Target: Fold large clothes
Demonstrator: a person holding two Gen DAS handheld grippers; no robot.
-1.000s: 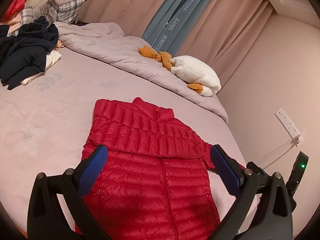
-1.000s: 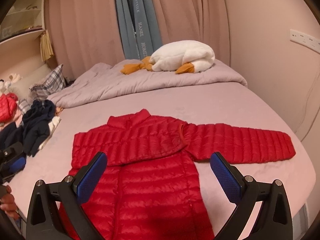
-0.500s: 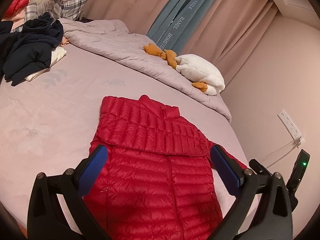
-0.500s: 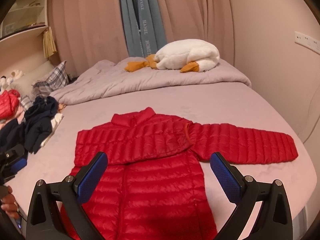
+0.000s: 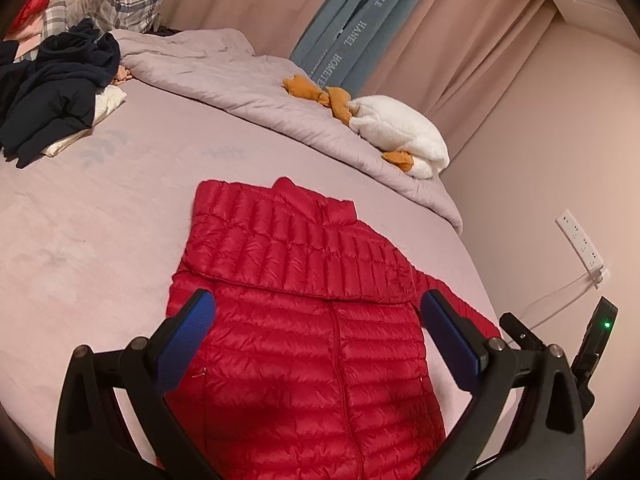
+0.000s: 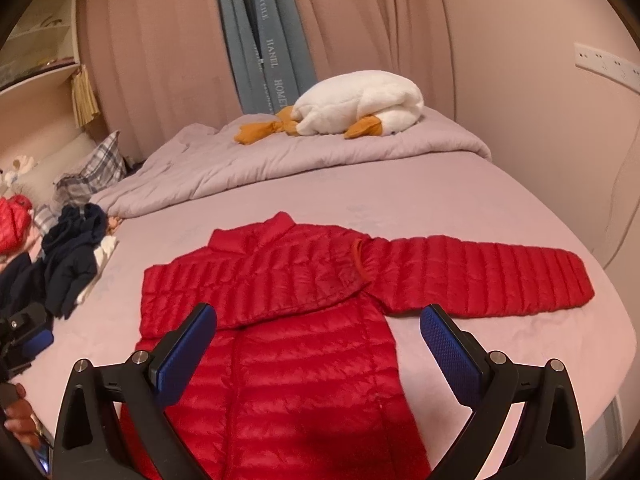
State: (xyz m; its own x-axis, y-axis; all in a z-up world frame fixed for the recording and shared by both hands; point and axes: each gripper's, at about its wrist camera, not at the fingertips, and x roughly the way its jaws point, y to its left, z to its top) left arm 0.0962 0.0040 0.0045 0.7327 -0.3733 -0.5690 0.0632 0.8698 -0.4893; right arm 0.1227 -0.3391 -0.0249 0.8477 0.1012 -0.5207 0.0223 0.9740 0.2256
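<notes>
A red jacket (image 6: 280, 344) lies flat on the bed (image 6: 460, 208), filling the lower middle of both views. One sleeve is folded across the chest; the other (image 6: 480, 276) stretches out to the right of the frame. The left gripper (image 5: 318, 332) hangs above the hem, fingers wide and empty. The right gripper (image 6: 318, 336) is just as wide, holding nothing. Dark clothes (image 5: 56, 92) are heaped at the upper left, and a plush goose (image 6: 360, 110) sits on the duvet (image 6: 280, 160) at the top.
</notes>
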